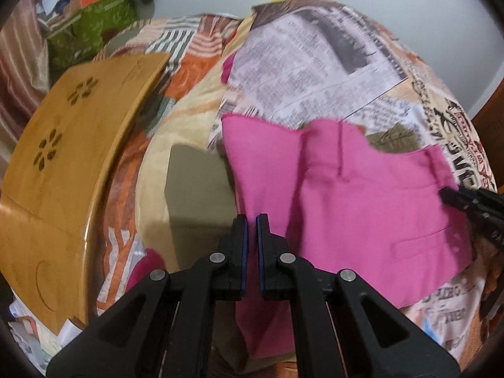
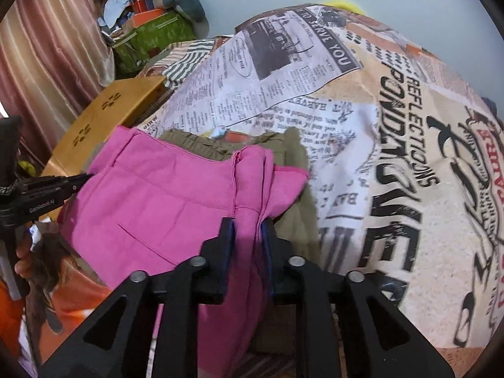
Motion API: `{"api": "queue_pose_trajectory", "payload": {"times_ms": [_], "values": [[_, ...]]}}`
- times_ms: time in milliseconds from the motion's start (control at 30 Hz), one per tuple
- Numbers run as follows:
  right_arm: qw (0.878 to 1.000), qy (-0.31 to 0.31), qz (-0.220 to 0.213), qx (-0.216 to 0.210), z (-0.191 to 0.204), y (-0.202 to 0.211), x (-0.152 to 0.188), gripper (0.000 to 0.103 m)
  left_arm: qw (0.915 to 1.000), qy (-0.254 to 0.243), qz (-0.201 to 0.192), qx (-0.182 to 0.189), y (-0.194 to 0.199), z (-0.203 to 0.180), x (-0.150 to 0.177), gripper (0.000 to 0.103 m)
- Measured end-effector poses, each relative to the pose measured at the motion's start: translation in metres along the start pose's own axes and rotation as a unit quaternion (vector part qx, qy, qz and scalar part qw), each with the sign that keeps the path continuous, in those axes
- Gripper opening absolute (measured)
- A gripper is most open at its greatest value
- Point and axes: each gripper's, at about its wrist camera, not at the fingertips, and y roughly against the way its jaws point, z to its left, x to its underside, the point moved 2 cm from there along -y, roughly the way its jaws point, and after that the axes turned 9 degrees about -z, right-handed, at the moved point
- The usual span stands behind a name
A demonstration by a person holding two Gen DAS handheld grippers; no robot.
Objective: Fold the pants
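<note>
The pink pants (image 1: pixel 362 208) hang lifted above a bed covered with a newspaper-print sheet (image 1: pixel 308 63). My left gripper (image 1: pixel 252 223) is shut on the pants' edge, with the cloth hanging to its right. My right gripper (image 2: pixel 247 230) is shut on a bunched fold of the pink pants (image 2: pixel 163 201). The right gripper shows in the left wrist view (image 1: pixel 450 197) at the pants' far right edge. The left gripper shows in the right wrist view (image 2: pixel 85 177) at the pants' left edge. An olive-green garment (image 2: pixel 296 208) lies under the pants.
A wooden lap table (image 1: pixel 63 170) with flower cut-outs stands to the left. A green box (image 2: pixel 151 37) and piled things stand by the striped curtain (image 2: pixel 47 47) at the back left. The printed sheet (image 2: pixel 393 157) spreads to the right.
</note>
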Motion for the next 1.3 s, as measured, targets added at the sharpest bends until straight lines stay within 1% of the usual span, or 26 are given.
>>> {"api": "queue_pose_trajectory", "payload": {"times_ms": [67, 100, 233, 267, 300, 333, 433, 500, 600, 800, 1000, 1100, 1133, 1167, 1233, 1300], "values": [[1.000, 0.019, -0.001, 0.017, -0.001, 0.006, 0.001, 0.027, 1.0000, -0.002, -0.002, 0.000, 0.001, 0.001, 0.003, 0.005], [0.999, 0.024, -0.003, 0.022, -0.001, 0.009, 0.001, 0.028, 1.0000, -0.005, -0.002, -0.003, 0.002, 0.000, 0.004, 0.005], [0.999, 0.026, -0.003, 0.041, -0.007, 0.021, -0.003, 0.029, 0.9989, -0.021, 0.000, -0.041, 0.008, -0.002, 0.001, 0.005], [0.999, 0.024, -0.006, 0.045, -0.010, 0.026, -0.004, 0.032, 0.9980, -0.023, -0.004, -0.058, 0.013, -0.002, -0.001, 0.005], [0.999, 0.023, -0.010, 0.047, -0.011, 0.030, -0.006, 0.037, 0.9976, -0.023, -0.006, -0.065, 0.015, -0.002, -0.003, 0.005], [0.998, 0.022, -0.014, 0.048, -0.011, 0.034, -0.007, 0.040, 0.9973, -0.020, -0.011, -0.070, 0.022, -0.002, -0.005, 0.005], [0.998, 0.014, -0.034, 0.045, -0.009, 0.055, -0.012, 0.041, 0.9974, -0.016, -0.021, -0.067, 0.042, -0.002, -0.007, 0.005], [0.998, 0.011, -0.045, 0.040, -0.005, 0.068, -0.017, 0.041, 0.9966, -0.028, -0.034, -0.069, 0.063, -0.010, -0.009, 0.005], [0.997, 0.016, -0.071, 0.036, 0.004, 0.099, -0.023, 0.041, 0.9947, -0.051, -0.056, -0.069, 0.097, -0.026, -0.009, 0.005], [0.990, 0.028, -0.137, 0.028, 0.032, 0.172, -0.030, 0.041, 0.9876, -0.087, -0.118, -0.056, 0.185, -0.067, -0.003, 0.006], [0.978, 0.042, -0.204, 0.013, 0.064, 0.247, -0.022, 0.041, 0.9791, -0.079, -0.186, -0.023, 0.282, -0.094, 0.009, 0.007], [0.969, 0.055, -0.241, 0.006, 0.080, 0.287, -0.012, 0.041, 0.9715, -0.079, -0.223, -0.016, 0.330, -0.106, 0.021, 0.007], [0.966, 0.060, -0.251, 0.005, 0.085, 0.298, -0.009, 0.041, 0.9670, -0.081, -0.241, -0.018, 0.350, -0.110, 0.028, 0.008], [0.961, 0.067, -0.268, 0.003, 0.092, 0.316, -0.003, 0.041, 0.9644, -0.081, -0.251, -0.017, 0.361, -0.113, 0.032, 0.008], [0.954, 0.075, -0.289, 0.000, 0.100, 0.338, 0.006, 0.041, 0.9572, -0.077, -0.279, -0.011, 0.394, -0.118, 0.045, 0.011], [0.947, 0.078, -0.312, -0.007, 0.109, 0.361, 0.015, 0.041, 0.9504, -0.076, -0.301, -0.011, 0.418, -0.123, 0.057, 0.018]]}}
